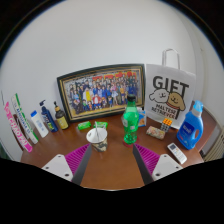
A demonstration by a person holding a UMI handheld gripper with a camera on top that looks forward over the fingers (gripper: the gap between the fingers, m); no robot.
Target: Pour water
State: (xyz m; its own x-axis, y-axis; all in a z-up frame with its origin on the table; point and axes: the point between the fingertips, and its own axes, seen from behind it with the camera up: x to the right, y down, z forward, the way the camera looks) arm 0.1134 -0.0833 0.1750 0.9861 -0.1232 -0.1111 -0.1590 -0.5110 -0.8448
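A green plastic bottle (130,122) with a green cap stands upright on the brown wooden table (112,165), beyond my fingers and a little right of centre. Left of it stands a clear glass cup (97,136) with a small green-leafed plant stuck in it. My gripper (112,162) is open, with its magenta-padded fingers (74,159) spread wide over bare table. Nothing is between them. Both the bottle and the cup stand clear ahead of the fingertips.
A framed group photo (100,92) leans on the white wall behind. A white "GIFT" bag (170,95) stands at the right, with a blue detergent bottle (191,127), a small box and a remote (176,153) near it. Several bottles and tubes (40,120) line the left.
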